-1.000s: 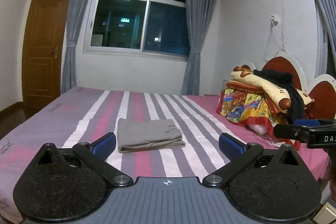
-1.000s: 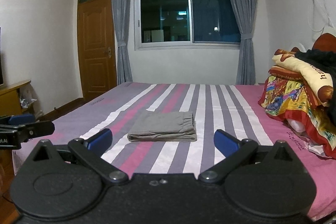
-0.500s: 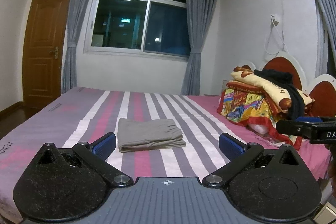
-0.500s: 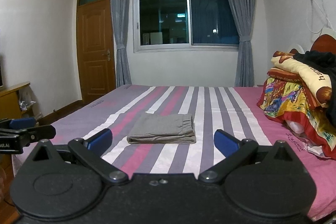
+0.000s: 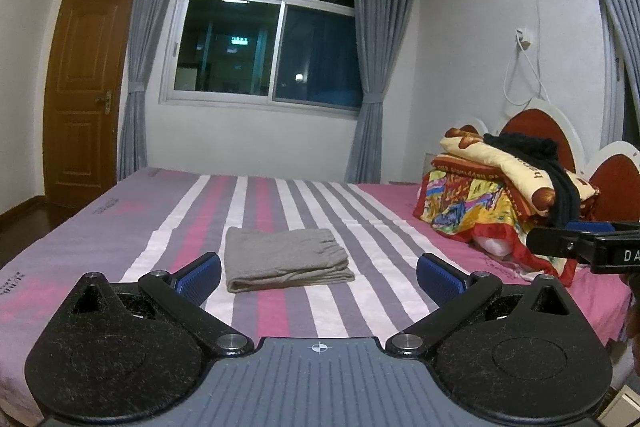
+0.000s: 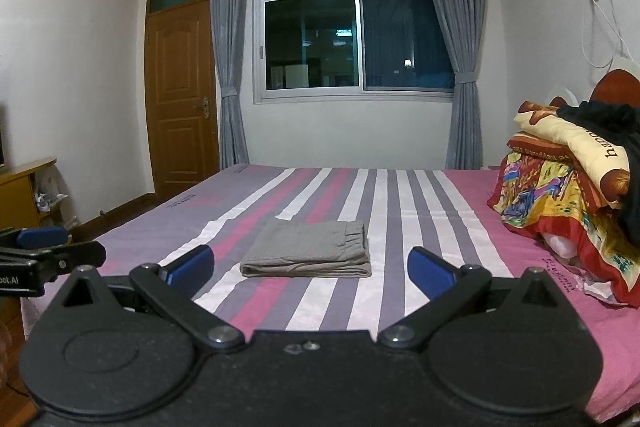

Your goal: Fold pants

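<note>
The grey pants (image 5: 285, 259) lie folded into a flat rectangle on the striped bed, also in the right wrist view (image 6: 310, 254). My left gripper (image 5: 318, 273) is open and empty, held back from the pants near the bed's front edge. My right gripper (image 6: 311, 269) is open and empty, also held back from the pants. The right gripper shows from the side at the right edge of the left wrist view (image 5: 584, 247). The left gripper shows at the left edge of the right wrist view (image 6: 48, 259).
The bed (image 5: 120, 227) has pink, purple and white stripes. A pile of colourful quilts with a black garment (image 5: 508, 195) sits at the headboard on the right. A wooden door (image 6: 182, 99), a window and curtains are behind. A wooden cabinet (image 6: 20, 187) stands at the left.
Both grippers have drifted slightly, with the views tilting up a little. The folded pants have not moved. Both grippers stay open.
</note>
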Tool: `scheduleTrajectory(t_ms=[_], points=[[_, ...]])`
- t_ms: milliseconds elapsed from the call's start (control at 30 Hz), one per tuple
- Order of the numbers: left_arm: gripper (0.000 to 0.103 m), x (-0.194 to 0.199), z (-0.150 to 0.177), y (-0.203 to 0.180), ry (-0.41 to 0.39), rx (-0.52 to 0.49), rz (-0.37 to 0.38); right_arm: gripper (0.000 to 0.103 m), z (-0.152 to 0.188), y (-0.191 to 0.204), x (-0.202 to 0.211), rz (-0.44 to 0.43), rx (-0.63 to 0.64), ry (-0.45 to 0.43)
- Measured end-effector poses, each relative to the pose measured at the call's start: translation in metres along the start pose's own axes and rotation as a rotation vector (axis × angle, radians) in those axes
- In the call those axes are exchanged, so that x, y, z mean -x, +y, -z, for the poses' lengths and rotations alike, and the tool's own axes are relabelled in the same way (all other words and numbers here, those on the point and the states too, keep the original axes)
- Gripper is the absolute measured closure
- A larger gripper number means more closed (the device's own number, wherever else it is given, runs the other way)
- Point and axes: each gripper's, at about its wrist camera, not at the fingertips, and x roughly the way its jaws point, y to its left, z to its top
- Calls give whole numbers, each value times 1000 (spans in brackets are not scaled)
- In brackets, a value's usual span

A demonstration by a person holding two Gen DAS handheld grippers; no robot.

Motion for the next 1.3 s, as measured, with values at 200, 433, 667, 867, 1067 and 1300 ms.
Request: scheduleTrajectory(t_ms=[200,433,667,867,1067,1300], points=[[0,1,-2,-1,1,-6,2,0,-2,-1,2,1,-2,0],[0,1,-1,-2,0,-5,0,0,-2,-1,2,2,-1,-1],[0,1,0,-3,0,-6,0,0,-3,-3,2,-4,1,-3],[0,1,3,-5,-1,-12,4,0,-2,-2,2,-3,3,-2],[0,0,3,-5,1,-8,10,0,-1,-5,0,-1,17,-3],[0,2,3,-9,1,-10,15,0,-1,-6,0,-1,20,-2]])
